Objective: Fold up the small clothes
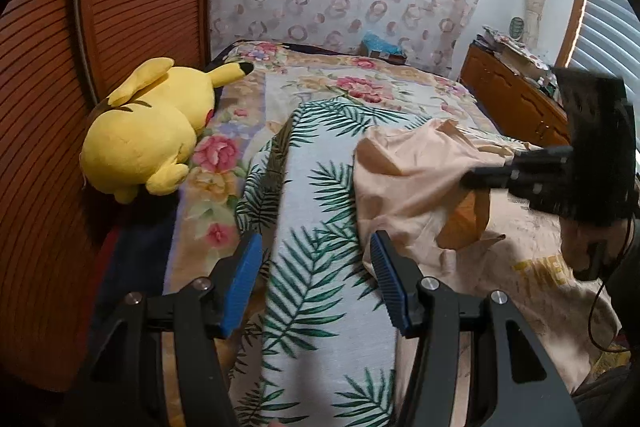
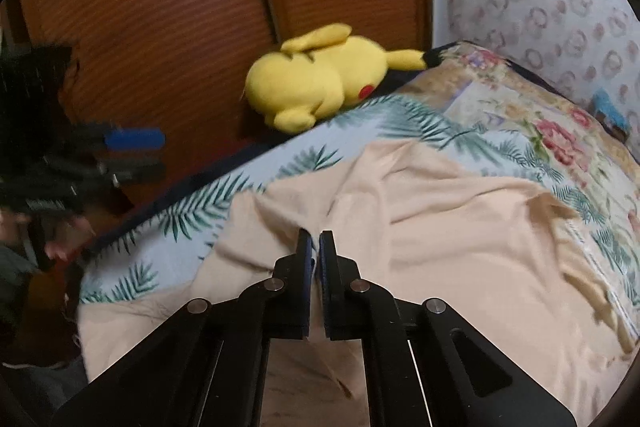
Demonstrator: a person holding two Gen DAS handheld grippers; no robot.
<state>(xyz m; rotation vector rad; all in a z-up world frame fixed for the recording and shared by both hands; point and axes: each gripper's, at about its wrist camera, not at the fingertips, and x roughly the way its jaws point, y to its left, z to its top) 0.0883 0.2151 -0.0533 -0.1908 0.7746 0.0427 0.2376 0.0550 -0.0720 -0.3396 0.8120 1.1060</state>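
peach cotton garment lies rumpled on the palm-print sheet; right gripper pinches a fold, left gripper gapes empty beside it. thin bite, so a tug could slip it free.

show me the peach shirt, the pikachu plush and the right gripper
peach shirt [image 2: 420, 195], right wrist view, flat middle of the cloth
pikachu plush [image 1: 140, 131], left wrist view, its back
right gripper [image 2: 315, 243], right wrist view, between its fingertips

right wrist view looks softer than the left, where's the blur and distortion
Right wrist view: dim, smeared overall, the left gripper streaked at the frame's edge, the peach shirt soft. Left wrist view: brighter and sharper, only the right gripper blurred. Both views: fisheye bends the louvered wooden doors.
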